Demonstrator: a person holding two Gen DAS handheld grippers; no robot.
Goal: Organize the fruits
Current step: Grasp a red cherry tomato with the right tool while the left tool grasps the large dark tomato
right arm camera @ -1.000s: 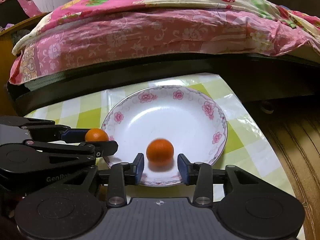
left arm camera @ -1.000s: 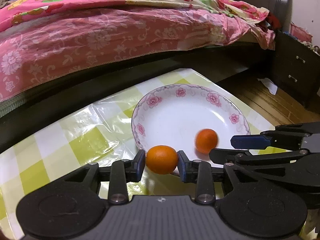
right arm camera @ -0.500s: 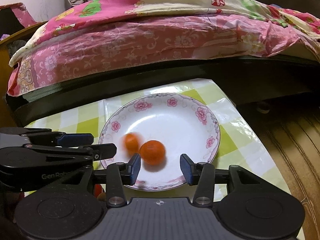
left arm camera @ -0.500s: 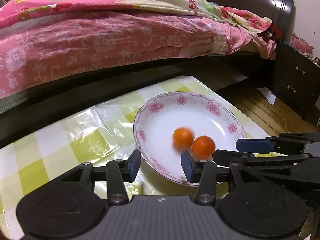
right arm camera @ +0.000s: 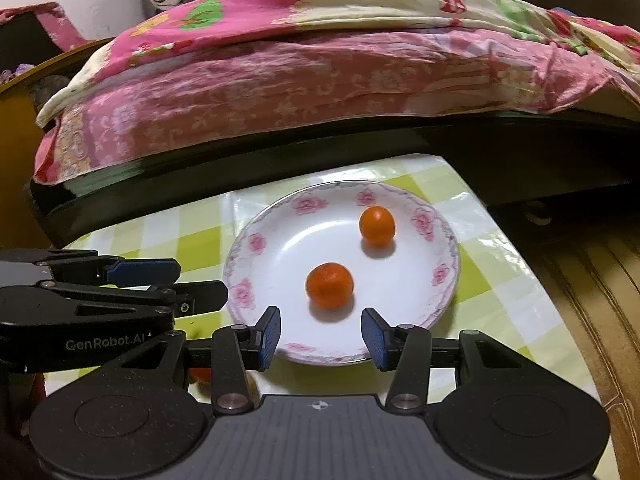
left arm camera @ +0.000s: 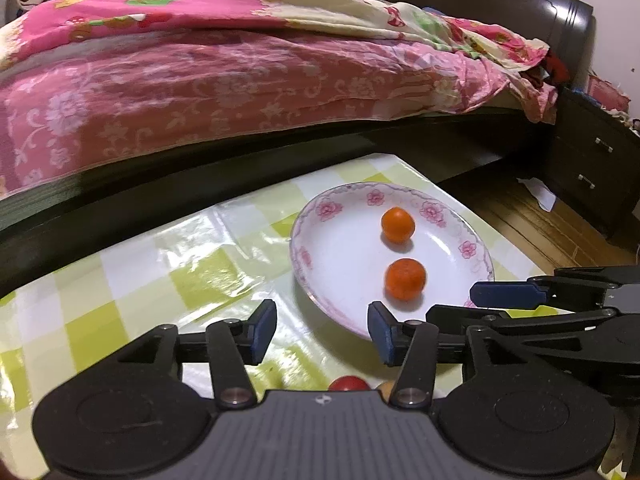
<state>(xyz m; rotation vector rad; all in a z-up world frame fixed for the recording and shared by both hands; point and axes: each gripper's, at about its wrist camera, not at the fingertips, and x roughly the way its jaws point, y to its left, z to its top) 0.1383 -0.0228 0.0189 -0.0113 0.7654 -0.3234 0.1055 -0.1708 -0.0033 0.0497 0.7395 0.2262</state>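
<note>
Both oranges dropped into the floral plate; grippers empty.

A second ago the left gripper (left arm camera: 322, 332) clamped one orange at the plate's near edge and the other had just left the right gripper (right arm camera: 320, 332). Now the near orange (right arm camera: 329, 285) sat mid-plate, the far orange (right arm camera: 377, 226) by the back rim, apart from each other. Plate (right arm camera: 256, 244) rested on the checked tablecloth (left arm camera: 132, 280). Left jaws were opening, nothing between the pads; right jaws stood part-open, holding nothing. A red fruit (left arm camera: 349, 383) peeked below the left gripper, so likely more to sort.
</note>
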